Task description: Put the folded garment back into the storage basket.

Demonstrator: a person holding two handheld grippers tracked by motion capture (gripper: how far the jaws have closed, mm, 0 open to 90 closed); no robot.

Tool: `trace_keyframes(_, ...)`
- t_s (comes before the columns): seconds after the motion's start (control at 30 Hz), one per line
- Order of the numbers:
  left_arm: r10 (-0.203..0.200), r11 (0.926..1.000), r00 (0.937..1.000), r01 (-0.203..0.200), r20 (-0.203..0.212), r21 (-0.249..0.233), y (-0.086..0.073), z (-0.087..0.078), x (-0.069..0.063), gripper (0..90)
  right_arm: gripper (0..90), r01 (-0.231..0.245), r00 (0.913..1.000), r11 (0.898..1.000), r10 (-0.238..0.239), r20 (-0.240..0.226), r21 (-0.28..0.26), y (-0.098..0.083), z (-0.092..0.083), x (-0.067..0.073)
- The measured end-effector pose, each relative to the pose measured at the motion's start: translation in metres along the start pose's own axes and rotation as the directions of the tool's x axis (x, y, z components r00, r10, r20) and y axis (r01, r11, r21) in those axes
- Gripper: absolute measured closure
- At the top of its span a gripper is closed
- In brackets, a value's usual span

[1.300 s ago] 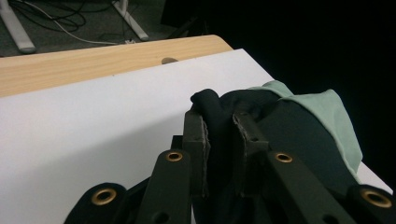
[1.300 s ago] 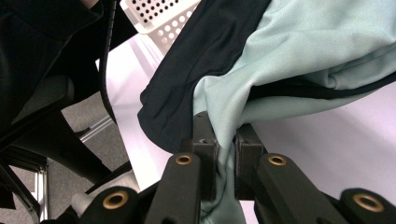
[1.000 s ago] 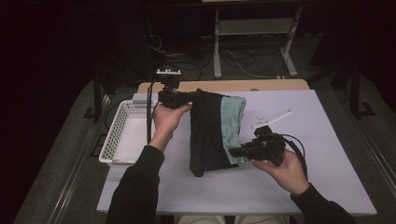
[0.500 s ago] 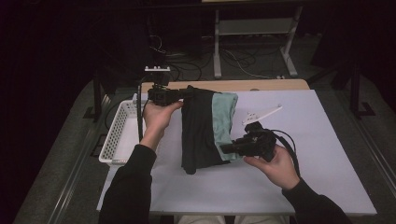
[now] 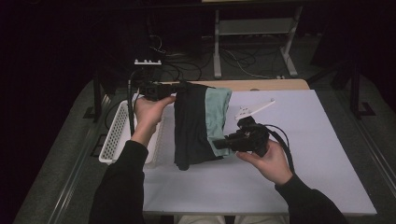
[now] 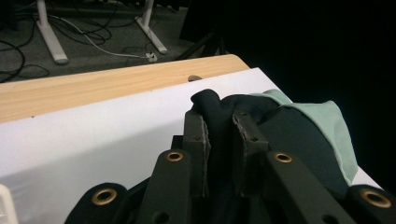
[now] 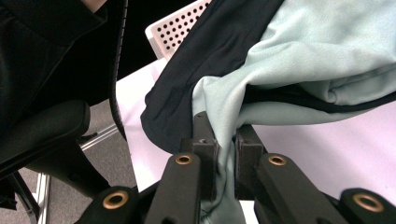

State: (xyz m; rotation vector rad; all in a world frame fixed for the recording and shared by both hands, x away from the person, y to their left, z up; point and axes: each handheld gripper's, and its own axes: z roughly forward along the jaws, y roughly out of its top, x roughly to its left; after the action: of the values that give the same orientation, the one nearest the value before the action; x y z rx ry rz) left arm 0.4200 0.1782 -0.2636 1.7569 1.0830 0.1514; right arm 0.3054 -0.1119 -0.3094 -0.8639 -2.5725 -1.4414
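Both tools had carried the cloth (image 5: 198, 123) leftward, toward the basket (image 5: 116, 135), and lifted it off the tabletop (image 5: 299, 154). Left tool (image 5: 180, 87) clamped the cloth's dark far edge and right tool (image 5: 223, 143) pinched its green near corner, so it hung stretched beside the basket. Dropping it in looked like the next step.

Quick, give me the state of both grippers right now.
Left gripper: shut on the black part of the garment, at its far corner.
Right gripper: shut on the garment's pale green layer, near edge.
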Motion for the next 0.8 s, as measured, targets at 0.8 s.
trace_keyframes(0.8,-0.02,0.9979,0.9976,0.015,-0.067,-0.063,0.013,-0.042,0.019,76.6,81.6,0.044,0.998,0.999,-0.045,-0.045,-0.022,0.042,0.035,0.018)
